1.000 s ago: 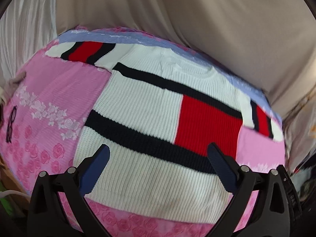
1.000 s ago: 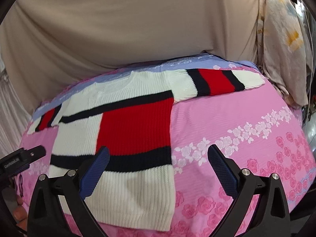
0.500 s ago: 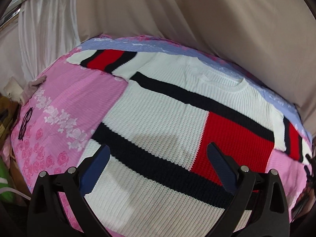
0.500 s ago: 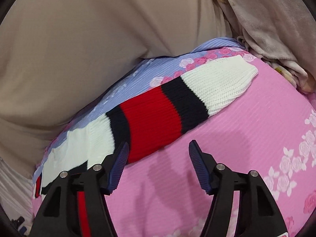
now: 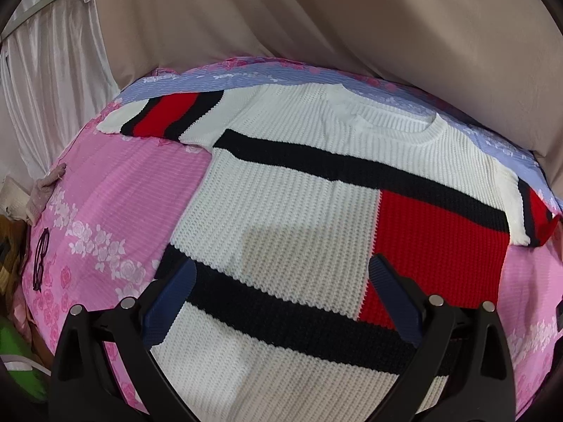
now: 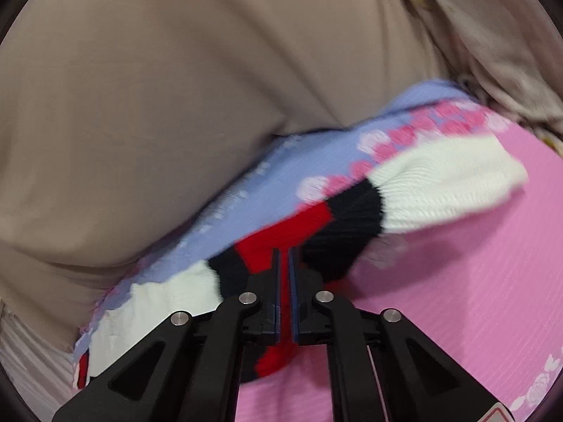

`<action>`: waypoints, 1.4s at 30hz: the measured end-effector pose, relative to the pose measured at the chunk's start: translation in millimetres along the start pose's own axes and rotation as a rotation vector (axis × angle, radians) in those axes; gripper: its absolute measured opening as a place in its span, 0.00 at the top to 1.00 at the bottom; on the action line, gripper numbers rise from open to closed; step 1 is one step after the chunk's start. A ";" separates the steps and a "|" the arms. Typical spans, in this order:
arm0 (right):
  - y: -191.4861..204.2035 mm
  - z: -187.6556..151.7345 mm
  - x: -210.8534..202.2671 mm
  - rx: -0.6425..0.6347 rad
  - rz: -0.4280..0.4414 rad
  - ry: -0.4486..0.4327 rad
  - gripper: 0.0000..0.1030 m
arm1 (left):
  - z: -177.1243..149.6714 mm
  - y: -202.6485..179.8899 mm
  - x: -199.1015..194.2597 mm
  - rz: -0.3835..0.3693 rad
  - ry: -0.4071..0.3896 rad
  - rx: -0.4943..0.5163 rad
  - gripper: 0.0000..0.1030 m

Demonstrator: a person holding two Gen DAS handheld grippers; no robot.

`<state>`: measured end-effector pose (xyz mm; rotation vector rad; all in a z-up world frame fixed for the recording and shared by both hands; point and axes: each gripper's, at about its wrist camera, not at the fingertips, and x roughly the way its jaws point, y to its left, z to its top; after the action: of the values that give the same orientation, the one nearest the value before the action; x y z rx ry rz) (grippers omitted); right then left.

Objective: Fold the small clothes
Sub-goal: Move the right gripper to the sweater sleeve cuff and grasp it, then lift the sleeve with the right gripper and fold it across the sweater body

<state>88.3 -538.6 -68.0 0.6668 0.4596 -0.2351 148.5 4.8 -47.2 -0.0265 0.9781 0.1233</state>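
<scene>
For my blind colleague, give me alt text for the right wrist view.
The right gripper is shut on the red band of a sweater sleeve, bunching it above a pink floral bedsheet. Beige fabric fills the background.

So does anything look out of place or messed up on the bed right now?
Only the sweater's right sleeve: the right gripper has pinched its red band, so it is bunched there. The body lies flat under the open left gripper.

Bed spread w/ pink rose-print sheet (image 5: 116,190), backed by beige drape (image 5: 387,24); pale curtain (image 5: 52,105) seen at left.
</scene>
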 end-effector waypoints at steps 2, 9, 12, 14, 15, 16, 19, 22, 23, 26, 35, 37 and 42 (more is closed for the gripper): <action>57.4 5.2 -2.8 -0.099 0.108 -0.006 0.98 | 8.2 8.3 -2.2 0.002 -0.023 -0.012 0.06; 269.9 -64.2 31.4 -0.412 0.441 0.167 0.97 | 38.5 53.6 -6.0 0.020 -0.072 -0.077 0.06; 257.1 -87.7 47.0 -0.365 0.326 0.201 0.83 | 40.4 66.2 -4.3 0.029 -0.071 -0.075 0.06; 207.4 -82.4 45.4 -0.248 0.213 0.196 0.71 | 39.0 69.5 0.2 0.036 -0.065 -0.062 0.06; 170.3 -74.3 41.5 -0.190 0.118 0.179 0.65 | 37.8 68.6 3.2 0.040 -0.061 -0.054 0.06; 136.9 -65.4 35.6 -0.151 0.024 0.160 0.63 | 35.7 67.8 5.4 0.040 -0.057 -0.049 0.06; 40.3 -34.2 16.8 -0.014 -0.177 0.116 0.56 | 28.6 56.4 12.6 0.037 -0.032 -0.035 0.06; -27.8 -11.3 16.3 0.104 -0.243 0.107 0.49 | 21.8 41.2 17.8 0.023 -0.002 -0.036 0.06; -45.7 -5.0 21.7 0.153 -0.234 0.113 0.49 | 19.8 35.4 18.5 0.021 0.005 -0.032 0.06; -78.3 6.2 41.0 0.307 -0.134 0.122 0.46 | 15.5 16.1 17.1 0.016 0.008 -0.009 0.06; 22.7 42.9 46.8 0.068 0.082 0.030 0.91 | 24.5 1.7 16.3 -0.006 -0.004 -0.003 0.06; 102.2 33.1 50.3 -0.118 0.210 0.080 0.91 | 30.6 9.4 19.7 -0.008 -0.002 -0.024 0.06; 263.7 -69.9 85.2 -0.443 0.422 0.306 0.75 | 50.5 30.1 28.4 -0.042 -0.004 -0.081 0.06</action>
<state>232.5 -297.6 -14.9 0.3494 0.6265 0.3669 202.4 41.3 -41.5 -0.1208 0.9675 0.1237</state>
